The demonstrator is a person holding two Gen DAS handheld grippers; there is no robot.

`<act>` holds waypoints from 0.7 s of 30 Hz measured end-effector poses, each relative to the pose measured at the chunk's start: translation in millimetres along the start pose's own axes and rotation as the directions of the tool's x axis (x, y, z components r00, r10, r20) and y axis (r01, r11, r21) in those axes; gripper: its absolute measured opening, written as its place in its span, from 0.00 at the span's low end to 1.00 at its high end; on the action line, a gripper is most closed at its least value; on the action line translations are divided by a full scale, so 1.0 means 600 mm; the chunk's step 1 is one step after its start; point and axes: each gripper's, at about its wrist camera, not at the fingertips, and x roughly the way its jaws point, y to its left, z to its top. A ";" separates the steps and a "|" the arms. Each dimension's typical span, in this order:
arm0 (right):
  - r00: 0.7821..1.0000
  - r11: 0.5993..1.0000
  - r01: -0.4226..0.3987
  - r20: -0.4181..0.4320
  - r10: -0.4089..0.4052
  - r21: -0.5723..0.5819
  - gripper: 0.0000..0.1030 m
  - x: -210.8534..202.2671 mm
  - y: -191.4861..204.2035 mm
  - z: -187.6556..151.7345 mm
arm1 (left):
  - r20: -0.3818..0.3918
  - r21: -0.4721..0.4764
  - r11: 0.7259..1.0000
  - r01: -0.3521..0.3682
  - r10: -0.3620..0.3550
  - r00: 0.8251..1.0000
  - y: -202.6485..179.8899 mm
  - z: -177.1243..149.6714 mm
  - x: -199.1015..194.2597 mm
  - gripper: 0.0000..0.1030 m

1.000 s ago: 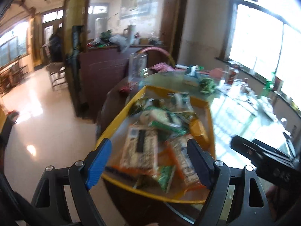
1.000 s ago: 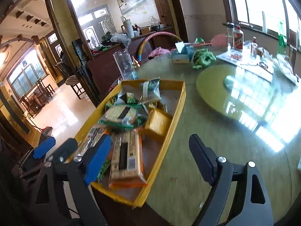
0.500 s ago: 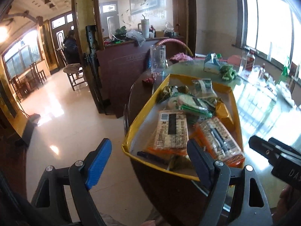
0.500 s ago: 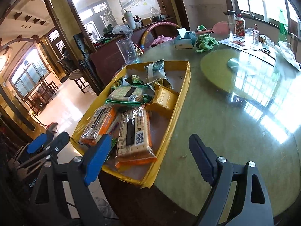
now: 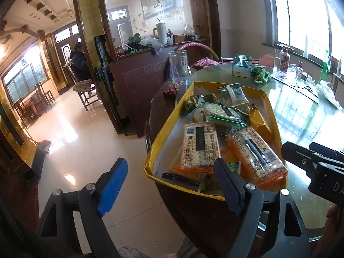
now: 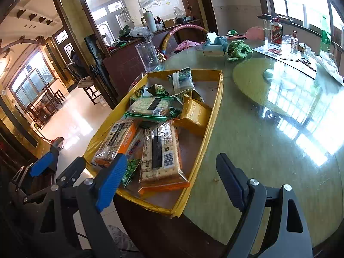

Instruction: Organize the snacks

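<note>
Little legible print in either view

The white letters "DA" stand on the black body of the right gripper (image 5: 322, 169), cut off at the picture's edge. The cracker packs (image 6: 160, 152) in the yellow tray (image 6: 211, 116) carry barcodes and dense print, and the bottle (image 6: 276, 34) has a red label, all too small to read.

Glossy glass-topped table (image 6: 268, 139), yellow cardboard tray (image 6: 206, 133), shiny plastic-wrapped cracker packs (image 6: 160, 150), polished tile floor (image 5: 86, 142)

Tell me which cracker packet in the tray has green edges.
The round-cracker packet, lying behind the two long cracker packets, which have orange edges. Its wrapper alone is trimmed in green.
</note>
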 end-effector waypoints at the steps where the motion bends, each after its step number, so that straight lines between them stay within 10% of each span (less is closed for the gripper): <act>1: 1.000 1.000 0.000 0.000 0.000 0.001 0.83 0.001 0.000 0.000 | -0.001 -0.001 1.000 -0.003 0.003 1.000 0.001 0.000 0.001 0.80; 21: 1.000 0.999 0.027 -0.002 -0.027 -0.017 0.83 0.018 0.013 0.001 | -0.009 0.017 1.000 0.025 -0.024 1.000 0.009 -0.003 0.025 0.80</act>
